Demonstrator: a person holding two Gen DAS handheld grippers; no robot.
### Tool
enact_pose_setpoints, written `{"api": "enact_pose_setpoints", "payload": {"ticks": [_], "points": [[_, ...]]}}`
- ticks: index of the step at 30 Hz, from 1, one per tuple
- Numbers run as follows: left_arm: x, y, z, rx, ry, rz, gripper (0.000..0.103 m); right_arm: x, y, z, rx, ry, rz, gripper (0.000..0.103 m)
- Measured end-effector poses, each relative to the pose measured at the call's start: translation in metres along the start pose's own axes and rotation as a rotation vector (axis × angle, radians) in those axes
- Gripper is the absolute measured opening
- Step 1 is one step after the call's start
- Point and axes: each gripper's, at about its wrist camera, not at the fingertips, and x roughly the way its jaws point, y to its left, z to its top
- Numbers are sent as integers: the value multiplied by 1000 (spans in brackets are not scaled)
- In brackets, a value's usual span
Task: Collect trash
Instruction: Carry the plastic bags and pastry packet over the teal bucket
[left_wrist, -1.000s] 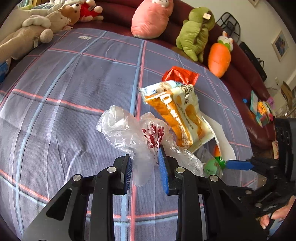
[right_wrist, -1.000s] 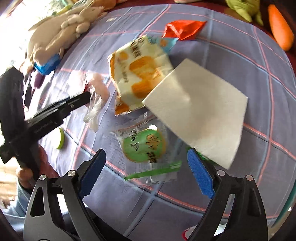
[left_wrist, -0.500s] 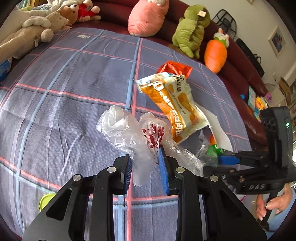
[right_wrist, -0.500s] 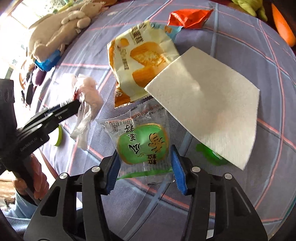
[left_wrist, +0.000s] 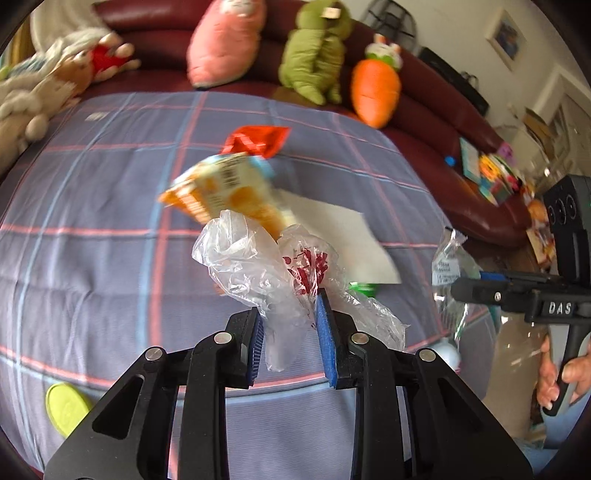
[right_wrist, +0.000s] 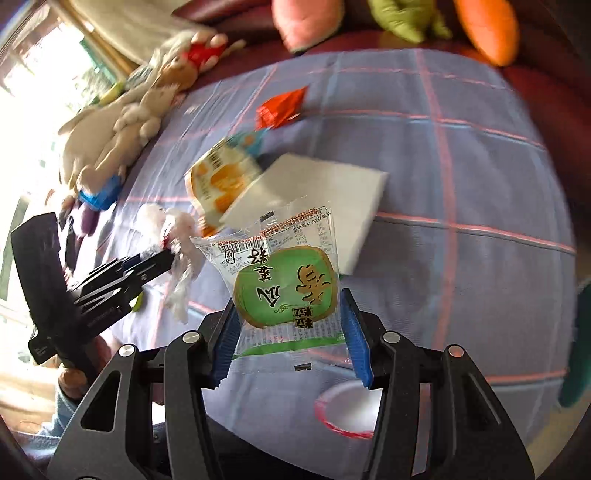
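Left gripper (left_wrist: 290, 328) clamped on a crumpled clear plastic bag (left_wrist: 269, 266) with red print, held up off the plaid blanket (left_wrist: 110, 258). Right gripper (right_wrist: 290, 332) pinches a clear snack wrapper (right_wrist: 286, 291) with a green label, also off the blanket. Near the blanket's middle: yellow-orange chip bag (left_wrist: 225, 188), white napkin (left_wrist: 340, 240), red wrapper (left_wrist: 258, 140) toward the far edge. Left view alone shows a yellow-green lid (left_wrist: 64, 408) at the near-left edge and the hand (left_wrist: 557, 376) on the right gripper's handle. Right view alone shows a white red-rimmed cup (right_wrist: 349, 411) below the jaws.
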Motion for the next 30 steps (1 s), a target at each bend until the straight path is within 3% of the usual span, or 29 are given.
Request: {"api": "enact_pose_setpoints", "payload": {"ticks": [15, 23, 30], "points": [[63, -155, 23, 282, 94, -85, 27, -93, -167, -49, 313, -194, -94, 50], [116, -278, 30, 488, 166, -157, 27, -156, -275, -103, 536, -335, -155, 50], [164, -379, 20, 635, 225, -214, 27, -182, -345, -150, 688, -381, -205, 50]]}}
